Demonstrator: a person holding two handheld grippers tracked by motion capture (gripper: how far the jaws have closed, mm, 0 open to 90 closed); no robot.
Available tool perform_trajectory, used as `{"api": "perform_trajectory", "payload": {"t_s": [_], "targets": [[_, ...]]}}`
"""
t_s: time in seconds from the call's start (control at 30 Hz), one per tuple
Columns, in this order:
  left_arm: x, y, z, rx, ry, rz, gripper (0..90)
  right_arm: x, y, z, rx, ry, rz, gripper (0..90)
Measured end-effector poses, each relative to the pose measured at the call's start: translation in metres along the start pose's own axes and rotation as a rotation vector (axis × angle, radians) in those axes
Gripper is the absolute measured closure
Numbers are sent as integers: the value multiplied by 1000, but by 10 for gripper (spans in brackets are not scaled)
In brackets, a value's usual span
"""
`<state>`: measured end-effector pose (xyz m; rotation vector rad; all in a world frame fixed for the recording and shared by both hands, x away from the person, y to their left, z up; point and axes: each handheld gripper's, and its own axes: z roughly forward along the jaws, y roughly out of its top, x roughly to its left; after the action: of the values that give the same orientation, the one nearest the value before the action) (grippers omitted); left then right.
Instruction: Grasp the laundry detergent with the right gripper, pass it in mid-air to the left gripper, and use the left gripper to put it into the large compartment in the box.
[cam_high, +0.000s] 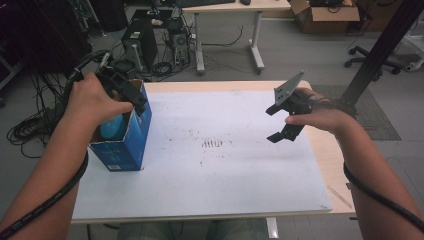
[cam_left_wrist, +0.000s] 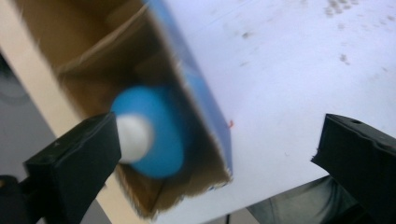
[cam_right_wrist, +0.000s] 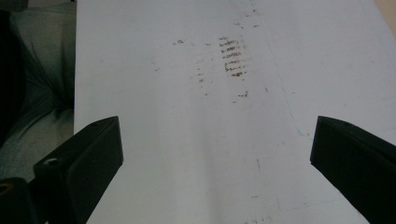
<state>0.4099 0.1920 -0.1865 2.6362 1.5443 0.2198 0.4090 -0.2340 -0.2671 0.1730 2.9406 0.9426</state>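
Both grippers, left and right, show wide jaws; glossy blue cardboard box holds a rounded blue bottle.

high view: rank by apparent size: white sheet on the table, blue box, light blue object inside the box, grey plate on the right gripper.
1. white sheet
2. blue box
3 and 4. light blue object and grey plate: they look about alike, and the object is partly hidden by the box and hand, so no ranking.
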Motion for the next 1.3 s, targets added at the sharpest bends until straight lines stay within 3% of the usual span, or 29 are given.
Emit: {"api": "perform_trajectory", "payload": {"t_s": [0.13, 0.23, 0.37, 0.5, 0.93, 0.97, 1.17, 1.3], "targets": [[-13, 5, -5, -25, -12, 122, 2, 0, 1, -1, -5, -4, 1, 24], [-25, 8, -8, -40, -24, 190, 2, 0, 2, -2, -1, -4, 1, 25], [-41, 15, -11, 3, -9, 305, 2, 0, 3, -3, 7, -5, -3, 25], [-52, 21, -14, 31, 3, 387, 2, -1, 5, -5, 15, -8, -7, 25], [-83, 29, -32, 12, -49, 653, 2, -2, 11, -7, 46, -6, -13, 25], [-86, 30, -33, 15, -42, 690, 2, -2, 11, -7, 51, -5, -12, 25], [-100, 32, -27, 32, -66, 829, 2, -1, 10, -7, 77, -1, -4, 26], [-106, 31, -22, 47, -87, 888, 2, -1, 11, -8, 98, 1, -9, 27]]}}
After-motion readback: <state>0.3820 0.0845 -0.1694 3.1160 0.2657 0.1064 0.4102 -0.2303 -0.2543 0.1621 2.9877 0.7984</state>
